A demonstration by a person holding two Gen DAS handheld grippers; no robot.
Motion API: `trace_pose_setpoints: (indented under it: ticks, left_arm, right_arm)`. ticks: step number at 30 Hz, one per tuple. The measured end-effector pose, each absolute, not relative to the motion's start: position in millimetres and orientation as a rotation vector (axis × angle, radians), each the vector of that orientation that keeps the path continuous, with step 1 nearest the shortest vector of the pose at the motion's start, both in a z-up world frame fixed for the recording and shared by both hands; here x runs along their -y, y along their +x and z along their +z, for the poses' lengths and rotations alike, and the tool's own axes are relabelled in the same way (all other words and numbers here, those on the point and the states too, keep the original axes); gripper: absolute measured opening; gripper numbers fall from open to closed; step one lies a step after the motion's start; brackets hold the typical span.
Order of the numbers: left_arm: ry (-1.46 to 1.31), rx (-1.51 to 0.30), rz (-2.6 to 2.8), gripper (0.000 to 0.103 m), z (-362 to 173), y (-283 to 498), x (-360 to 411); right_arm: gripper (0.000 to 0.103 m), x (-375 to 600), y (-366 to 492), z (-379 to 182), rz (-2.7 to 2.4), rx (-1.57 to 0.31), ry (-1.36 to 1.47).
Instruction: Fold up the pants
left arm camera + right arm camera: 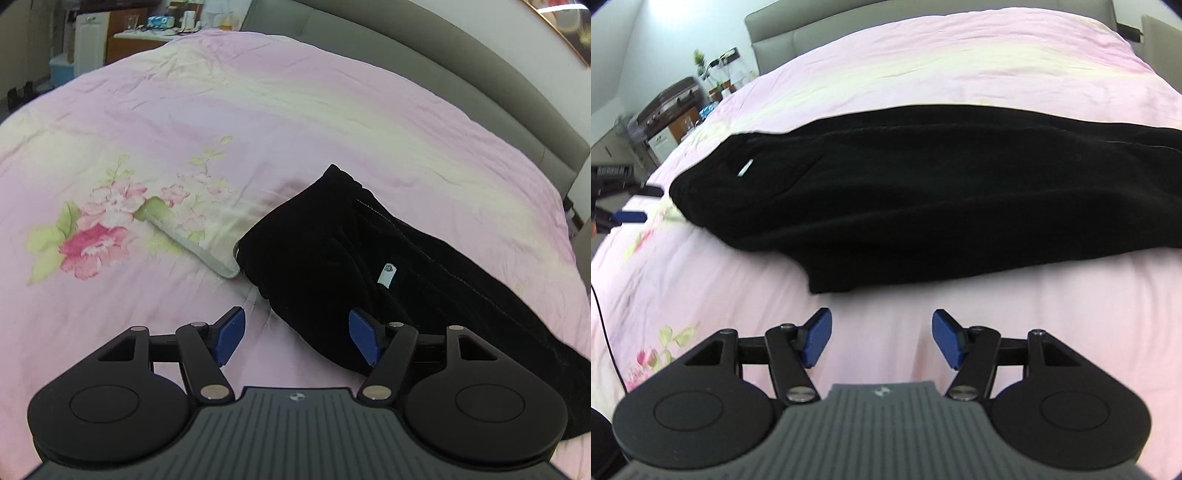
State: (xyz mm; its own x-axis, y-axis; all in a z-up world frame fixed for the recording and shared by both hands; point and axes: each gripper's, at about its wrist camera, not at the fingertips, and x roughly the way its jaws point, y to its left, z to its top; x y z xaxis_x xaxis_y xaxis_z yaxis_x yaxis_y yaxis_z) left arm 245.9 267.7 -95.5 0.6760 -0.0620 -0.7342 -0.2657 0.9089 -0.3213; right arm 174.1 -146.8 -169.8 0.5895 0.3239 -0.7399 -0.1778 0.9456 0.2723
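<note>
Black velvety pants (pixel 923 192) look folded lengthwise on my pink floral bedspread (pixel 258 110), crosswise folds remaining; left gripper (pixel 293 334) and right gripper (pixel 882 338) gape wide, empty.

left tongs (pixel 295 334) agape, right tongs (pixel 882 338) agape

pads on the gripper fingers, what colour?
Blue, on both the left gripper and right gripper; the arms are black. Clearest in the right wrist view.
</note>
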Motion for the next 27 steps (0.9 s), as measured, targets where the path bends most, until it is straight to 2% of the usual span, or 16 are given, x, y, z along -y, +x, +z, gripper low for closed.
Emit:
trace_pose_setpoints:
  ticks: [4,8,10,12,13,15,18,20,25,27]
  left_arm:
    - [-0.552,-0.792,0.122,0.085,-109,253,-277]
    - [-0.59,-0.819,0.12,0.085,-121,279,-277]
    - [-0.588,-0.84,0.127,0.078,-126,290,-278]
    - [-0.565,-0.866,0.145,0.063,-128,298,-278]
    - [-0.552,-0.875,0.139,0.061,-127,301,-279]
    - [-0.529,-0.873,0.13,0.045,-121,302,-281]
    - [-0.487,-0.863,0.096,0.035,-107,306,-282]
    - [-0.471,-0.854,0.082,0.033,-96,311,-280]
    - [-0.451,-0.865,0.078,0.031,-78,323,-273]
    - [-0.426,-0.883,0.083,0.031,-78,326,-271]
  right_arm:
    - [0.062,120,176,-185,0.267,-0.888,0.144]
    - [0.063,103,180,-188,0.263,-0.846,0.098]
    - [0.061,99,190,-186,0.265,-0.821,0.068]
    - [0.061,92,193,-185,0.26,-0.805,0.043]
    - [0.06,89,195,-183,0.261,-0.798,0.037]
    - [0.057,82,196,-179,0.252,-0.764,0.0]
    - [0.057,73,196,-165,0.247,-0.671,-0.084]
    - [0.057,67,200,-160,0.273,-0.648,-0.124]
    - [0.056,50,213,-175,0.37,-0.727,-0.275]
    - [0.044,43,215,-183,0.377,-0.734,-0.338]
